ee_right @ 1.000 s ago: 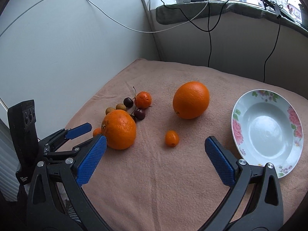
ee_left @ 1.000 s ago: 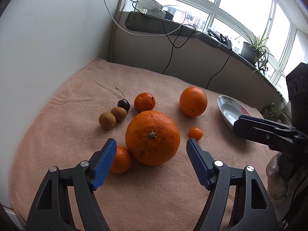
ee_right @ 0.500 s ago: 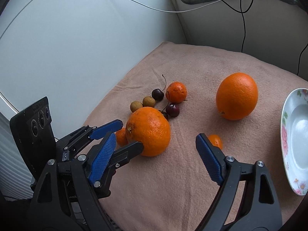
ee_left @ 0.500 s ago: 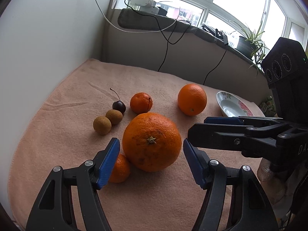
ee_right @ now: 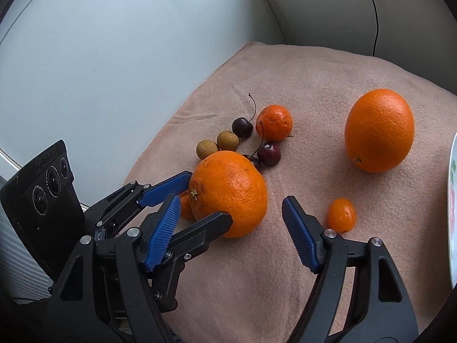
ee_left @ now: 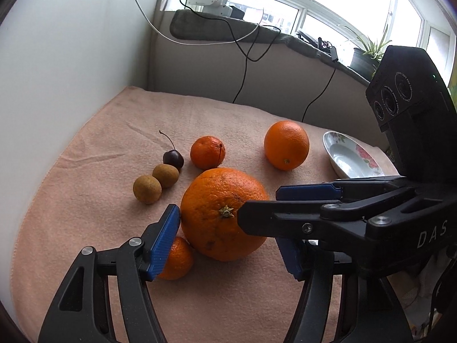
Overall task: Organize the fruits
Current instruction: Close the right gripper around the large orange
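As both claws close, right claw [ee_right: 231, 228] now beside big orange [ee_left: 224, 214].

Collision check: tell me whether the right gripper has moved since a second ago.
Yes. The right gripper has come in from beside the plate to the large orange; its jaws have just been closing, pads clear of it.

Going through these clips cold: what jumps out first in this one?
The big orange in the middle of the pink towel, with both grippers crowding it: the left gripper straddles it and its jaws have just been closing, while the right gripper reaches in from the side, also narrowing. Smaller fruit clusters behind it, and a flowered plate waits empty at the right.
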The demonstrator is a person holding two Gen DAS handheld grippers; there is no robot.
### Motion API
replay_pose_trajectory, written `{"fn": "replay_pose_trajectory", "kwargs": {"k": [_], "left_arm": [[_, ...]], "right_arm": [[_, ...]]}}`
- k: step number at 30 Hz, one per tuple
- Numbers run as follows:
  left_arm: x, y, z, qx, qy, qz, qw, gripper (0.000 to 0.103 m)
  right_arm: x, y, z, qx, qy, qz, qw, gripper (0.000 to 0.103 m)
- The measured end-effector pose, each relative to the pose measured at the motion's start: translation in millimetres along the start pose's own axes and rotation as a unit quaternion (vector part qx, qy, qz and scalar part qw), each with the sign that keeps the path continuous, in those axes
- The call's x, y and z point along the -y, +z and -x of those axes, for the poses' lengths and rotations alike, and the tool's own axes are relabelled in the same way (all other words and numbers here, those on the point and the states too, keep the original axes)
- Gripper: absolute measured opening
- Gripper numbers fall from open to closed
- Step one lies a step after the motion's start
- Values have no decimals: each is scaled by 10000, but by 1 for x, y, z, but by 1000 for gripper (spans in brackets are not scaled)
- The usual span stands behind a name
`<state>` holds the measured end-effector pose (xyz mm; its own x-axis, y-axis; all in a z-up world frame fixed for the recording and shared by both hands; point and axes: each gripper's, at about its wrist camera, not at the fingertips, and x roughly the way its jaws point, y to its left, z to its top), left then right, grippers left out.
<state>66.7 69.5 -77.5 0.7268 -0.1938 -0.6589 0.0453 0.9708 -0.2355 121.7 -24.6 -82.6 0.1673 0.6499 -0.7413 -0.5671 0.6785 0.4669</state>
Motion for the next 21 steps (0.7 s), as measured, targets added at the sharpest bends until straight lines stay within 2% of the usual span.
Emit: {"fn": "replay_pose_trajectory", "kwargs": {"k": [13, 21], "left_arm": [[0, 0, 0, -19, -24, -93, 10000, 65], [-6, 0, -6, -132, -261, 14, 9996, 69]], "right_arm": [[0, 5, -13, -165, 151, -63, 9997, 70], [1, 6, -18, -259, 143, -81, 9995, 70]]}}
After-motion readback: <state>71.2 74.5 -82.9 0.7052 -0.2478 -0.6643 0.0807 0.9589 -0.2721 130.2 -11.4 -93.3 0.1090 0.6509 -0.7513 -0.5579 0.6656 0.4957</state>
